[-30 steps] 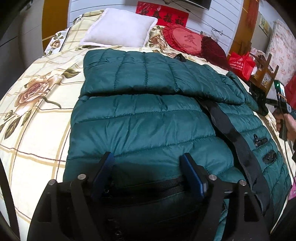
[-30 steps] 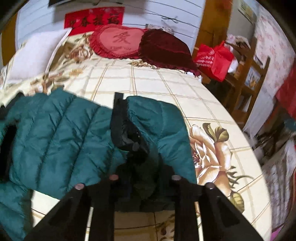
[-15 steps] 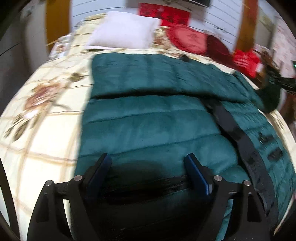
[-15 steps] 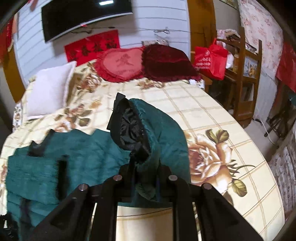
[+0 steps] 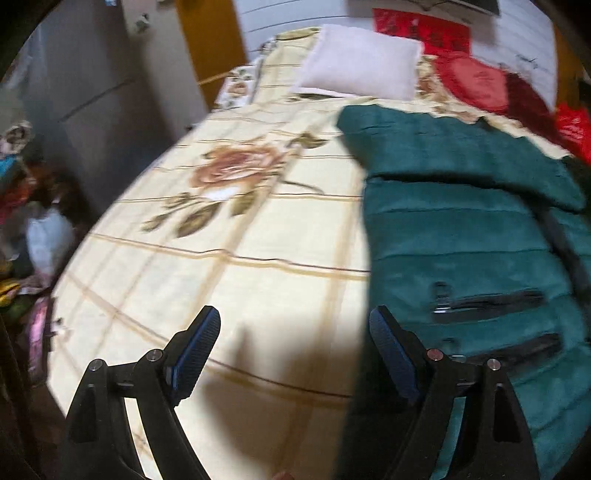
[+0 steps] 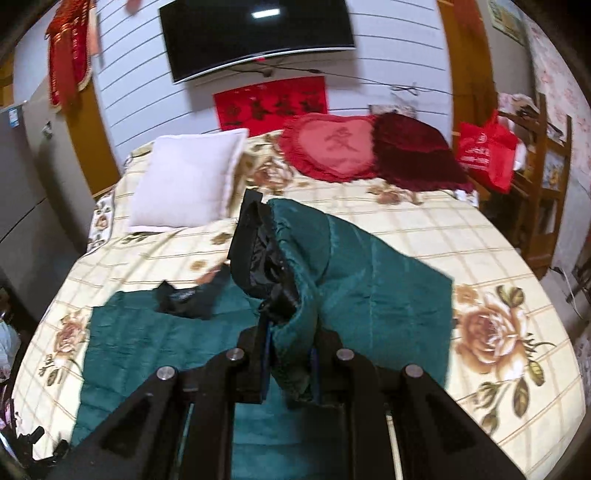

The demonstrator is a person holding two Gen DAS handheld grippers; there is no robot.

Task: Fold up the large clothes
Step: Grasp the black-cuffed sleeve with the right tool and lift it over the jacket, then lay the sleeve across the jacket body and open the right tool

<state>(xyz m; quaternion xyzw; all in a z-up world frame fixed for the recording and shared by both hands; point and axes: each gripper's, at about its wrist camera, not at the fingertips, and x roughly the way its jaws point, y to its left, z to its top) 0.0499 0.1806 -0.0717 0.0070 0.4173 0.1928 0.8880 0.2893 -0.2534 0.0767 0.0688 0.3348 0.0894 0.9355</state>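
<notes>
On bed: right claw (image 6: 290,363) clamps green jacket (image 6: 369,295) sleeve; left claw (image 5: 295,354) spread, empty.

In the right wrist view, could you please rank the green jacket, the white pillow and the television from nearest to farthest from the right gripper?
1. Green jacket: clamped in the right gripper.
2. White pillow: left, at the bed's head.
3. Television: on the far wall.

Teal jacket (image 6: 369,295); rose-checked cream bedspread (image 5: 229,258)

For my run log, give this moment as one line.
left hand-held gripper: open, above floral bedsheet | right hand-held gripper: shut on dark green quilted puffer jacket sleeve, lifted
</notes>
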